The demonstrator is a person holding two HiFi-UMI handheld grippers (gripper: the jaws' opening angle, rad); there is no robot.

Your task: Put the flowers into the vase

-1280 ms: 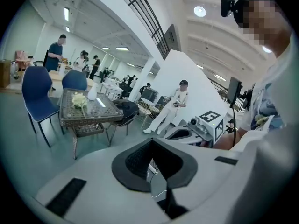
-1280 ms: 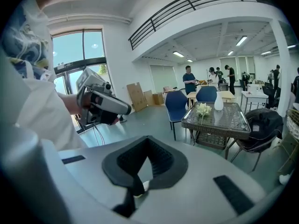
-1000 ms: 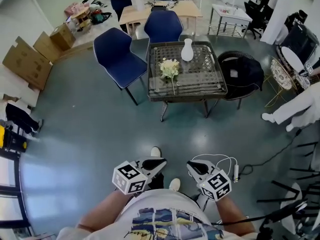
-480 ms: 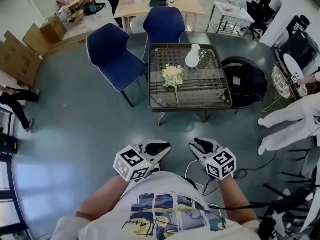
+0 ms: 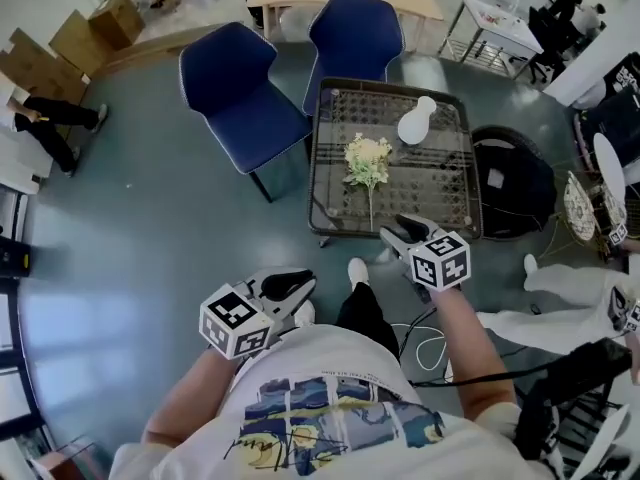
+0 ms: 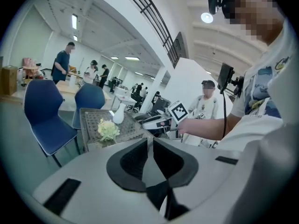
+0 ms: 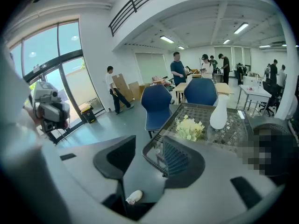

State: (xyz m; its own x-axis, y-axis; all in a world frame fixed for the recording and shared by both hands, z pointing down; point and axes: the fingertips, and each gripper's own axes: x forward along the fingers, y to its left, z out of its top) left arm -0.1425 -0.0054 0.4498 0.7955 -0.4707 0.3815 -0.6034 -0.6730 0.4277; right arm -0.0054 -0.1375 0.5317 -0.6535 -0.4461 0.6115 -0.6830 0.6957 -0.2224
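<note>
- Half open, jaws just parting on nothing, the right claw [image 5: 397, 231] had reached the bench's [image 5: 316, 183] near edge.
- The left claw [image 5: 296, 286] trailed, narrow, empty.
- The flowers [image 5: 367, 158] lay mid-bench, near the vase [image 5: 415, 124]; grasping probably came next.

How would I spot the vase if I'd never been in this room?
Find the dark lattice table beside the two blue chairs. On it, the vase is the smooth white bottle shape near the far edge, not the bunch of pale flowers.
</note>
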